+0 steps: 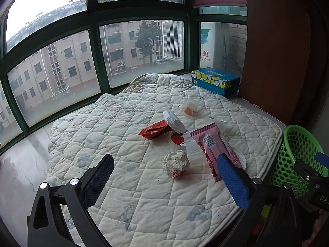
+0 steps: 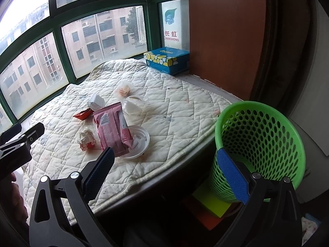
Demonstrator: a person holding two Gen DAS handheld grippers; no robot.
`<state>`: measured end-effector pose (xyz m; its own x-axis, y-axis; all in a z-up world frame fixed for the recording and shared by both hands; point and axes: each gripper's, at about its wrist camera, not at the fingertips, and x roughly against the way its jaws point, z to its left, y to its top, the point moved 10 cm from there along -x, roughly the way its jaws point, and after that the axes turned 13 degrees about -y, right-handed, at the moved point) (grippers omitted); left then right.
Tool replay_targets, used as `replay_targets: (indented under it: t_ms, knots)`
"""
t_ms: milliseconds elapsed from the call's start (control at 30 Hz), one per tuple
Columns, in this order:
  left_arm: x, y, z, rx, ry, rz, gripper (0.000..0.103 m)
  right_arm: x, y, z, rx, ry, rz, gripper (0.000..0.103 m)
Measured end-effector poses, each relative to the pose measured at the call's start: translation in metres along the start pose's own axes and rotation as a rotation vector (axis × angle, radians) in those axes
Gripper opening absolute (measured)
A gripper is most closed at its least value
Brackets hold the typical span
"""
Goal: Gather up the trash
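**Grippers poised over littered quilt**

Left wrist view: the left gripper [image 1: 165,182] hangs wide apart, empty, above a crumpled tissue [image 1: 175,163] near a pink wrapper [image 1: 213,144].

Right wrist view: the right gripper [image 2: 166,175] gapes empty; the green basket [image 2: 259,144] stands right of the quilt [image 2: 174,103].

Blue tissue box [image 1: 215,80] beside quilted pad [image 1: 127,185].

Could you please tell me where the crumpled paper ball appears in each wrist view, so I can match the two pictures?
Left wrist: the crumpled paper ball lies at centre, low on the quilt, between the open fingers.
Right wrist: the ball lies left of centre, beyond the dark finger.
Shared landmark: the pink wrapper lies immediately right of it in both views.
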<state>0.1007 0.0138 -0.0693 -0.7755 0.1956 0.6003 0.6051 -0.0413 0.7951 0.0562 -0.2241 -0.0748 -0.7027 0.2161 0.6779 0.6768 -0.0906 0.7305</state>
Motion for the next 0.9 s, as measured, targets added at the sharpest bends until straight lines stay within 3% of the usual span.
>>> replay_targets:
  t_ms: [900]
  knots:
    - [-0.022, 0.019, 0.046, 0.038, 0.070, 0.018, 0.097, -0.035, 0.019, 0.050, 0.091, 0.095, 0.014, 0.098]
